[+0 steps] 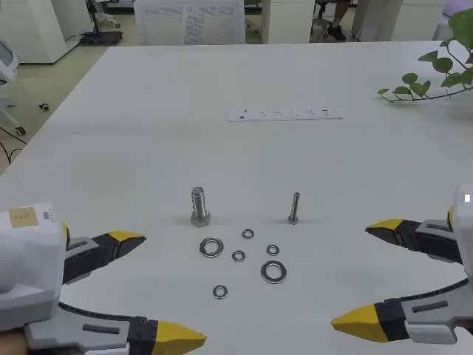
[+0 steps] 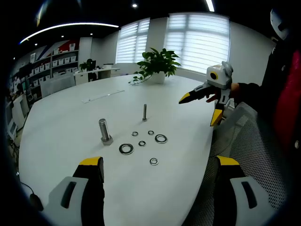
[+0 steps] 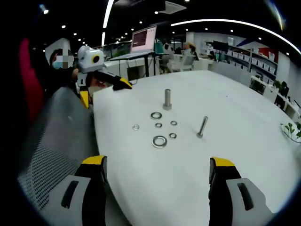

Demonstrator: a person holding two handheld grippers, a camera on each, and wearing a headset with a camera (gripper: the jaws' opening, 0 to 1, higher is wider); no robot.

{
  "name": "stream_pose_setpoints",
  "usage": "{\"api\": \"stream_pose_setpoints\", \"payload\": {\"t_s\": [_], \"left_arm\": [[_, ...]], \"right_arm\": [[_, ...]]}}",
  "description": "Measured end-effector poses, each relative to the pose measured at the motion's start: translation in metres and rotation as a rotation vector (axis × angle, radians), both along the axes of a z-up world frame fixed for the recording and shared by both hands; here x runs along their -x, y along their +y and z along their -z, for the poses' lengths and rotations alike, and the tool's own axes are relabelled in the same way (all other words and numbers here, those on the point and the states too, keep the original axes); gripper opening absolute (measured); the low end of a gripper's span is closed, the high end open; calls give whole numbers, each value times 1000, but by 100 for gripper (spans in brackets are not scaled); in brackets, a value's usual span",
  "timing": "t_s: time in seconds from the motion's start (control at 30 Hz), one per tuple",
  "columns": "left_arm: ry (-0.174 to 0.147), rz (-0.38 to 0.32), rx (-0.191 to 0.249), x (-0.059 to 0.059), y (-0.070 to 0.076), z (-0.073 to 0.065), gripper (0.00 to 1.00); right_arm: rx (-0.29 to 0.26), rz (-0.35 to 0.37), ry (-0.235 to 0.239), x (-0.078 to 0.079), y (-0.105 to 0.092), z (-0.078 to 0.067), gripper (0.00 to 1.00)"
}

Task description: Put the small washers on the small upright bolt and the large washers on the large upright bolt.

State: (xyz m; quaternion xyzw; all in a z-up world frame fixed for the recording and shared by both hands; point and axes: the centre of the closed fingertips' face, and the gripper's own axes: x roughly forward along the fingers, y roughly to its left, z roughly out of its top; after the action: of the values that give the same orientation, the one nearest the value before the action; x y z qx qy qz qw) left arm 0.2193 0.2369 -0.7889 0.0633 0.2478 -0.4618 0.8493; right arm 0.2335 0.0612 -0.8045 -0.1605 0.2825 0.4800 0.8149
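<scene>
Near the table's [image 1: 148,133] near edge one large bolt [image 1: 199,205] and one small bolt [image 1: 294,208] stand upright. Just before them lie two large washers [image 1: 211,247] and four small washers [image 1: 247,234], with open surface around. The left tongs [image 1: 151,288] and right tongs [image 1: 353,275] are released wide, holding nothing, one at each side.

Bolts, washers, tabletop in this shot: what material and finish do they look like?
Large bolt and small bolt: metal, likely steel, silver-grey with a dull shine; whether they are plated cannot be told. Large washers and small washers: same silvery metal look, with brighter glints on the flat faces. Table: smooth matte white top, probably laminate, showing only soft reflections.
</scene>
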Motion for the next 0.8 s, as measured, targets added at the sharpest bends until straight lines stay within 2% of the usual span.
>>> {"api": "stream_pose_setpoints", "payload": {"t_s": [0.8], "left_arm": [[1,9,4,0,-2,0,96]], "right_arm": [[16,-3,6,1,0,2,89]]}}
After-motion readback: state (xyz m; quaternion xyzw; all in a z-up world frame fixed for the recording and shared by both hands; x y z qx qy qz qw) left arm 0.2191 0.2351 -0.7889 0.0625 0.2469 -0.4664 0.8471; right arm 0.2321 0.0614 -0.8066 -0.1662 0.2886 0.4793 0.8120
